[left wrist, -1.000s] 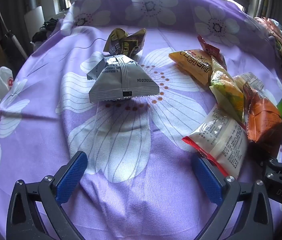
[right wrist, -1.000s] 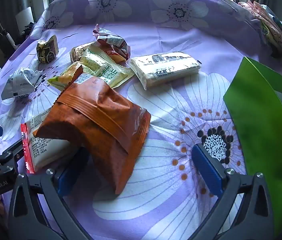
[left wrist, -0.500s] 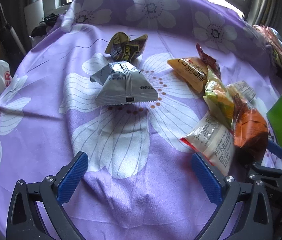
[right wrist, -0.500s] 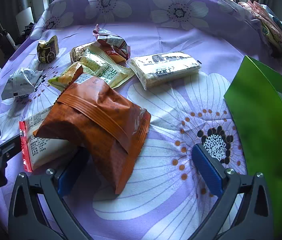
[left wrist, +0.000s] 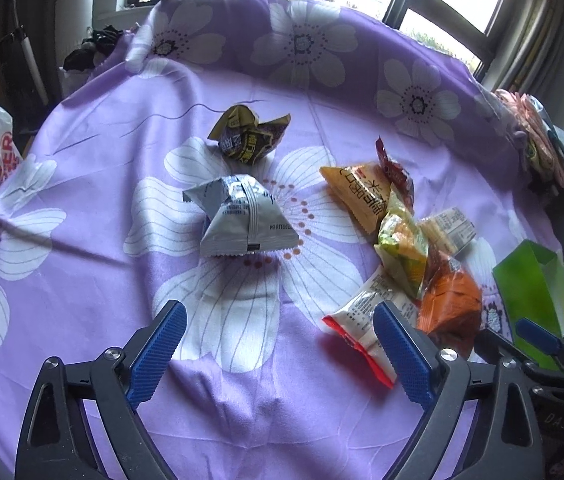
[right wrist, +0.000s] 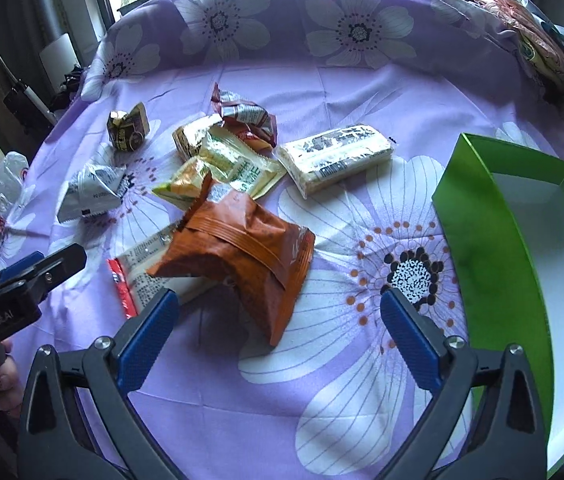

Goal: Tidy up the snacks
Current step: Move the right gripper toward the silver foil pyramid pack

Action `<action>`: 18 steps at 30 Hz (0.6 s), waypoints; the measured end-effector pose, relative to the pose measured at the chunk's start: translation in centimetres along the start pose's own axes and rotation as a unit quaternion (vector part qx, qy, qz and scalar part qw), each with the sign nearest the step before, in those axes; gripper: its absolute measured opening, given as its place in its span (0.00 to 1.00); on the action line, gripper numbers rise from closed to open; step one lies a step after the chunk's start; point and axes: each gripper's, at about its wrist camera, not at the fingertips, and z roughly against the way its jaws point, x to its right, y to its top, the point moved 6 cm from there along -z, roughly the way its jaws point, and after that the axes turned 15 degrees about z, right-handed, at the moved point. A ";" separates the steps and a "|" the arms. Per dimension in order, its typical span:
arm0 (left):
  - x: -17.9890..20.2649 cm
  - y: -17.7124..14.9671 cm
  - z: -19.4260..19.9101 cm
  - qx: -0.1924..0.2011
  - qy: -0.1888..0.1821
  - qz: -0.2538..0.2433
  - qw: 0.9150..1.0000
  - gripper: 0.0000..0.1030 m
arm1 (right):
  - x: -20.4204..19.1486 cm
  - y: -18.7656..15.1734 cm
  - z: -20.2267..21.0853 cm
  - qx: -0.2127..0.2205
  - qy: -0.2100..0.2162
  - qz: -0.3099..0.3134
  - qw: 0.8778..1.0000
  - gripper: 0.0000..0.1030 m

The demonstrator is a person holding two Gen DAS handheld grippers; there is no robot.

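A: Purple flowered cloth covers the desk. Anything packed?

B: Nothing. Left tool [left wrist: 278, 340] is closing on air; right tool [right wrist: 280, 318] is spread, empty. Snacks [right wrist: 238, 252] lie loose at centre; green box [right wrist: 493, 240], right, is empty.

A crumpled orange foil snack packet [right wrist: 238, 252] lies centrally, overlapping a white red-edged packet [right wrist: 142, 268] at eight o'clock; a silver pyramid-shaped pouch [right wrist: 90, 194] sits at ten, an open green cardboard box [right wrist: 493, 240] at three.

Glossy foil snack packets [right wrist: 238, 252] on matt cloth [right wrist: 361, 92].
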 end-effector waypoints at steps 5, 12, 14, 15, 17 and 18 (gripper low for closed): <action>0.6 2.8 1.6 0.028 0.000 0.007 1.000 0.90 | -0.2 3.2 2.2 0.041 0.011 -0.017 0.999 0.96; 1.2 6.6 2.3 0.048 -0.011 0.022 0.999 0.81 | -1.2 7.2 3.1 0.075 0.028 -0.010 0.997 0.87; 1.3 7.7 2.2 0.050 -0.010 0.023 0.998 0.78 | -1.5 8.3 2.9 0.078 0.044 -0.017 0.996 0.81; 1.3 8.3 2.0 0.049 -0.011 0.023 0.998 0.75 | -1.8 8.9 2.8 0.079 0.048 -0.019 0.996 0.79; 0.8 8.9 1.6 0.044 -0.018 0.034 0.998 0.71 | -2.5 10.0 2.5 0.081 0.065 -0.024 0.994 0.74; 0.3 8.9 1.3 0.039 -0.025 0.040 0.998 0.69 | -2.9 10.3 2.2 0.080 0.077 -0.027 0.993 0.73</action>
